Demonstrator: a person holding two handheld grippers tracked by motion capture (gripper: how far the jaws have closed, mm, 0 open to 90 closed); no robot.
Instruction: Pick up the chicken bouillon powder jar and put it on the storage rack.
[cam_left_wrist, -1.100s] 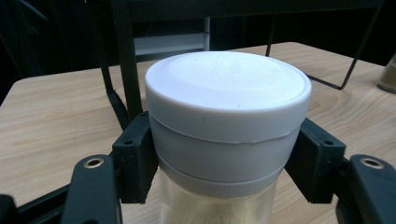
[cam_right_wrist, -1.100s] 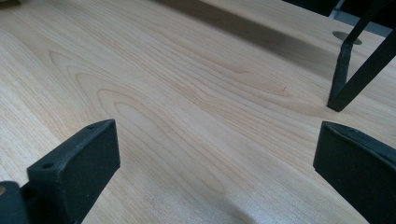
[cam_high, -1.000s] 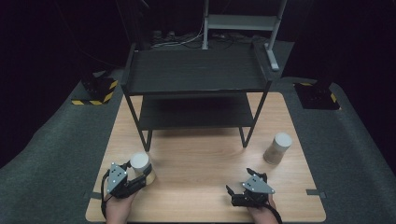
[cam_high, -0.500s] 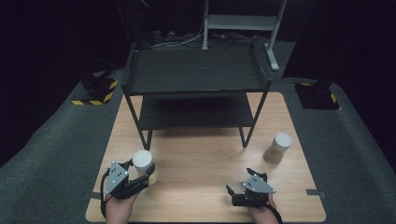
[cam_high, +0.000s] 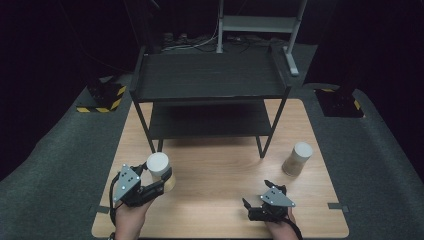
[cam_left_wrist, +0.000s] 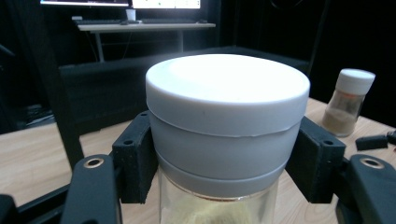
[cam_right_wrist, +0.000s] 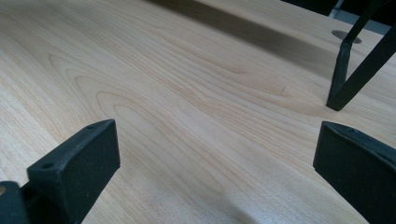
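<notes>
Left gripper view, nearest first: left gripper (cam_left_wrist: 219, 186) closed on jar (cam_left_wrist: 224, 140), both pads (cam_left_wrist: 135, 163) pressed on the grey band just under the white lid, one at each side. Gripped high, under the lid rim, probably so that the jar cannot slip down when carried. Jar upright, centred between the jaws, with yellowish powder visible through the glass below. Cannot tell from here if the base touches the table.

High view, near edge: left gripper (cam_high: 150, 187) at the front left of table (cam_high: 220, 165), with jar (cam_high: 159, 167) between the jaws; the hand comes in from the bottom. Right gripper (cam_high: 255, 202) at the front right, low over the wood, with nothing held.

Right gripper view: jaws wide apart, bare wood grain between them, one shelf leg (cam_right_wrist: 343, 65) ahead. Kept open and aside, likely waiting and leaving room for the left hand.

Farther: second jar (cam_high: 297, 159) at the right side of the table, near the right front leg of shelf (cam_high: 210, 90), well apart from both grippers. Seen also in the left gripper view as a small second jar (cam_left_wrist: 348, 102) with a white cap and brownish content.

Farthest: black two-level shelf at the back of the table, both levels empty, probably the place intended for the jars.
</notes>
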